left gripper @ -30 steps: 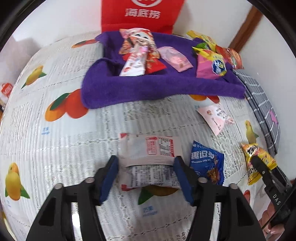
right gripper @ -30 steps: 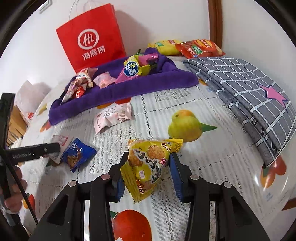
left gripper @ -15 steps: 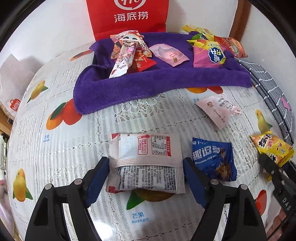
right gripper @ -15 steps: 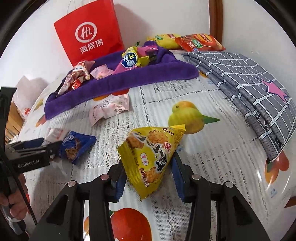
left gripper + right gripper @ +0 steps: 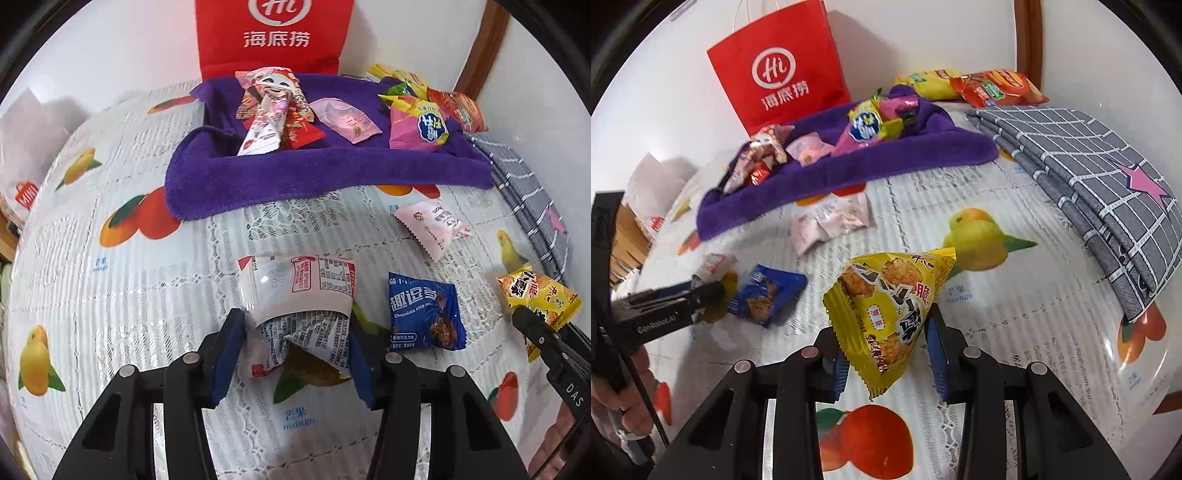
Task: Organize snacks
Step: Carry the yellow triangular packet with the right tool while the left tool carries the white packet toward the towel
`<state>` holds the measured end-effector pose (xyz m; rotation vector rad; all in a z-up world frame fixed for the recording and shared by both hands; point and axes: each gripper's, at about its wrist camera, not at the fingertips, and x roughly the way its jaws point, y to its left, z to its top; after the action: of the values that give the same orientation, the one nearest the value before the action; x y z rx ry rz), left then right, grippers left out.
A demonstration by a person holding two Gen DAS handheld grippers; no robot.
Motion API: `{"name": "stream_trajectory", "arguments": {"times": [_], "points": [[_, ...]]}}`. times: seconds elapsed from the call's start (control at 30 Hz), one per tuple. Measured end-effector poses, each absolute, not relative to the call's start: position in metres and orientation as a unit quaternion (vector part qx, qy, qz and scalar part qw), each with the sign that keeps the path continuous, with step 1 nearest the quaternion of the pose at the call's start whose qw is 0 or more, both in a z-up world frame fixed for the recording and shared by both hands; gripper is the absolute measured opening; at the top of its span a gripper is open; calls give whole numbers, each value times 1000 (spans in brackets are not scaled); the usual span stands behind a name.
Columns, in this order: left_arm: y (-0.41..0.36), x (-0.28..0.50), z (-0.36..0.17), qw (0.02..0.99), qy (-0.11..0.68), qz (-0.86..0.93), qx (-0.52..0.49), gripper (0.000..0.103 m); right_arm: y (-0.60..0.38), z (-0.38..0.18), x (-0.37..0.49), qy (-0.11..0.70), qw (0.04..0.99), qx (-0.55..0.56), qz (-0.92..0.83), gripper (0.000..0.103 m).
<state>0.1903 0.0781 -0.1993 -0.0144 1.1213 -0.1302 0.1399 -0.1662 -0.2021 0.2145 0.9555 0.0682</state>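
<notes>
My left gripper [image 5: 293, 354] is shut on a white snack packet [image 5: 299, 295] with red print, crumpling its near end and holding it just above the fruit-print tablecloth. My right gripper [image 5: 884, 354] is shut on a yellow snack bag [image 5: 890, 299] and holds it lifted off the table. A purple towel [image 5: 314, 177] at the back holds several snacks. A blue chocolate chip packet [image 5: 424, 314] and a pale pink packet [image 5: 432, 225] lie loose on the cloth between the grippers and the towel.
A red paper bag [image 5: 273, 33] stands against the wall behind the towel. A folded grey checked cloth [image 5: 1100, 177] lies at the right. Yellow and red chip bags [image 5: 971, 86] lie at the back right corner.
My left gripper has closed on the white packet, bunching it and raising it. My right gripper has lifted the yellow bag higher off the table.
</notes>
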Motion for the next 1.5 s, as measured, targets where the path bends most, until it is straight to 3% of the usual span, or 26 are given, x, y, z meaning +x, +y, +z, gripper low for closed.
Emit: {"name": "stream_trajectory", "arguments": {"times": [0.47, 0.83, 1.5], "points": [[102, 207, -141, 866, 494, -55, -61, 49, -162, -133, 162, 414, 904, 85, 59, 37], [93, 251, -85, 897, 439, -37, -39, 49, -169, -89, 241, 385, 918, 79, 56, 37], [65, 348, -82, 907, 419, -33, -28, 49, -153, -95, 349, 395, 909, 89, 102, 37]]}}
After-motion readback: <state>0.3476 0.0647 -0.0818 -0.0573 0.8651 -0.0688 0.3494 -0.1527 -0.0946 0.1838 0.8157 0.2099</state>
